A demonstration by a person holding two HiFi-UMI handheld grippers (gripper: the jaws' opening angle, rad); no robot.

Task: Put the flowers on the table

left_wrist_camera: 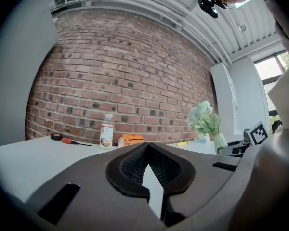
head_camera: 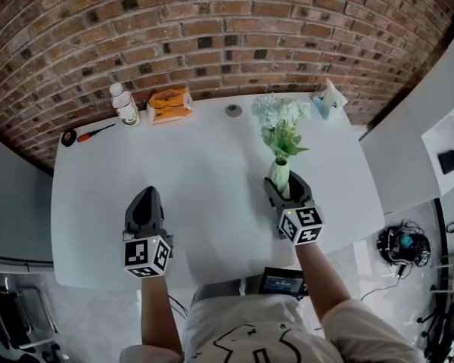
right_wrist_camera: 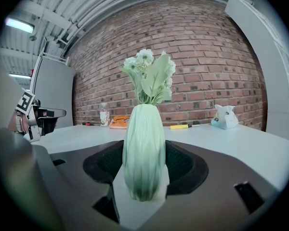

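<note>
**Ribbed Green Vase in the Right Claw: Release Hazards and Blind Spots**

**State.** The right claw (head_camera: 287, 187) stands wide, with its pads closed against the flanks of the ribbed green vase (right_wrist_camera: 144, 148). The vase is upright and fills the gap between the pads. The flowers (right_wrist_camera: 149, 76) rise from its neck, right of centre in the head view. The left claw (head_camera: 145, 197) is at lower left over the white bench (head_camera: 197, 165). Its jaws meet at the tips and it holds nothing.

**Hazards.**
- The vase is tall, its foot is narrow, and the flowers put weight at the top. If one pad lets go before the other, the vase probably tilts.
- If the foot is not fully seated on the bench when the pads part, the vase drops and may tip over.
- If the claw draws back while a pad drags on the ribs, the vase comes with it.
- The other items stand along the upper edge of the head view, well apart from the vase. They are a bottle (head_camera: 125, 104), an orange packet (head_camera: 170, 103) and a screwdriver (head_camera: 97, 132). Collision is unlikely.

**Not verifiable.**
- The right gripper view shows the foot against a pale surface. Whether it touches cannot be confirmed.
- The belly of the vase covers the pad contact lines.
- In the head view, the flowers hide most of the vase.
- The bottle label is too small to read.
- The left gripper view cuts off the right claw at its right edge.
</note>
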